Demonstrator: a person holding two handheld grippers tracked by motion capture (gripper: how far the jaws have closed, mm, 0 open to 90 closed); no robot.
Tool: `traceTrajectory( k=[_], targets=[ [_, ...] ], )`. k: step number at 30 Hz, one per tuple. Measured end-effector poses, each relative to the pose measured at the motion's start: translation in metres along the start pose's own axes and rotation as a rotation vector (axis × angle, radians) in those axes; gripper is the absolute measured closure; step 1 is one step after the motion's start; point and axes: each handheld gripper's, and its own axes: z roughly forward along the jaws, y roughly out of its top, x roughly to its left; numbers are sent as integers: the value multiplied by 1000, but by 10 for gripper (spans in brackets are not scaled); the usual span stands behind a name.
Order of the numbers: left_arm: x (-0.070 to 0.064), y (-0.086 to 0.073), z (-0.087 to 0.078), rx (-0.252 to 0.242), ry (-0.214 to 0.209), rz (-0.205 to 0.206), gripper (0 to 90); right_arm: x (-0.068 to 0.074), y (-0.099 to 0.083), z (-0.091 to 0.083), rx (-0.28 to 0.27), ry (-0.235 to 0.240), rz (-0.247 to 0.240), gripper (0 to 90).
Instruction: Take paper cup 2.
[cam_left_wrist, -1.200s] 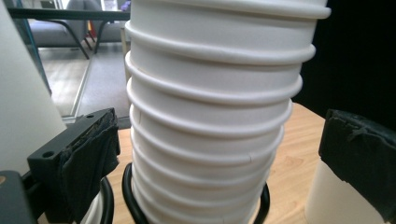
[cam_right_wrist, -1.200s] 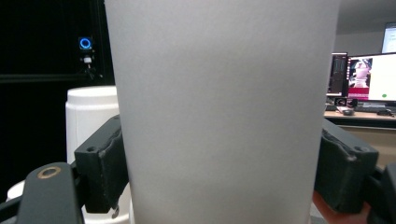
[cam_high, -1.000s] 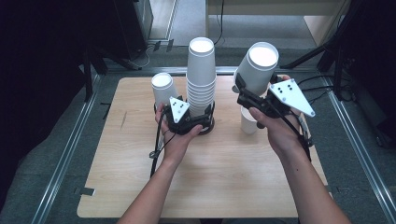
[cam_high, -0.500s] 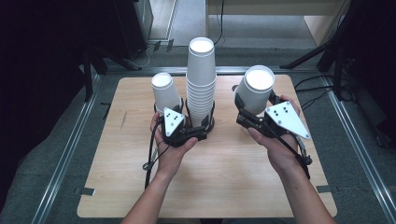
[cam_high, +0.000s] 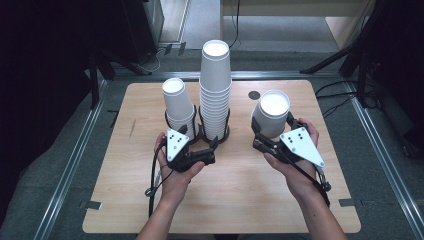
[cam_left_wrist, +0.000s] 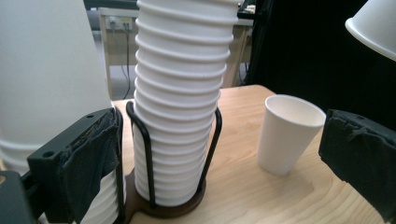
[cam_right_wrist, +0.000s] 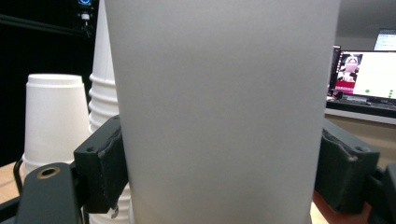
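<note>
A tall stack of white paper cups (cam_high: 215, 85) (cam_left_wrist: 180, 93) stands in a black wire holder (cam_left_wrist: 148, 154) mid-table. To its left a shorter stack (cam_high: 177, 104) sits in a second holder. My left gripper (cam_high: 199, 138) (cam_left_wrist: 219, 158) is open, low in front of the two holders, and nothing is gripped. My right gripper (cam_high: 273, 127) (cam_right_wrist: 224, 172) is shut on a single upturned white cup (cam_high: 273, 111) (cam_right_wrist: 229, 107), held upright above the table to the right of the stacks. A lone cup (cam_left_wrist: 288, 133) stands mouth-up on the table below and beside the held one (cam_left_wrist: 373, 25).
The wooden table (cam_high: 125, 200) has bare wood in front of both hands. A small dark disc (cam_high: 254, 94) lies behind the held cup. Metal rails and cables run beside the table. A lit monitor (cam_right_wrist: 369, 70) glows far off.
The right gripper has brought its cup down and toward the person, from tilted to upright. The left gripper has drawn back a little from the tall stack's base.
</note>
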Motion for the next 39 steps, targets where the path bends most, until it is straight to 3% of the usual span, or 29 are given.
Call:
traceTrajectory(
  k=[18, 29, 39],
  targets=[
    [-8, -20, -18, 58, -44, -36, 0, 10, -52, -21, 55, -19, -115, 171],
    [-16, -22, -21, 66, -108, -17, 0, 21, -76, -31, 77, -32, -261, 170],
    [-20, -26, -20, 91, -172, -17, 0, 36, -90, -30, 69, -28, -441, 169]
  ],
)
